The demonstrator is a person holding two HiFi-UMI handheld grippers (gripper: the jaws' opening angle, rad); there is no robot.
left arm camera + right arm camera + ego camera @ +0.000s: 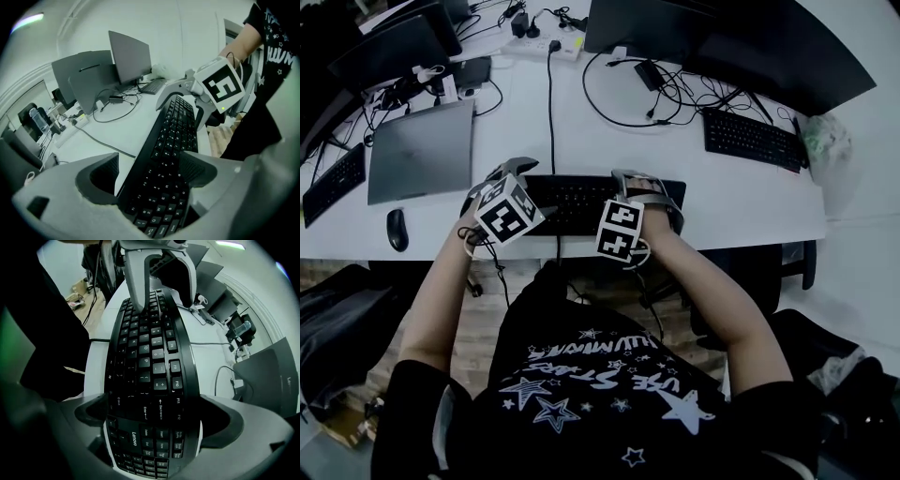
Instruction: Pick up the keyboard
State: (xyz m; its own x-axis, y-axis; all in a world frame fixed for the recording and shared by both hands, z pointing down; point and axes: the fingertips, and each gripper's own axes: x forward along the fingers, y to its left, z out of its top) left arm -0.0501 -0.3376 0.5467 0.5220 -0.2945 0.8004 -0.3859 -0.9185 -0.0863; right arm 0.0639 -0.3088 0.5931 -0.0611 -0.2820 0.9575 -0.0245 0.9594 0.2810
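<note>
Keyboard (577, 202) clamped at both ends, near the table's (609, 141) front edge.
My left gripper (147, 173) and right gripper (154, 420) each pinch one end; I'd best lift both together, keeping it level.

A white desk (741, 202) carries dark monitors (769, 47), a closed grey laptop (422, 150) and cables (550, 103).

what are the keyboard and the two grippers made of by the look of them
Keyboard: black plastic, by the look; matte keys with white printed legends, a slight sheen along the frame. Left gripper and right gripper: pale grey matte shells, likely moulded or printed plastic; darker ribbed inner pads, possibly rubber.
</note>
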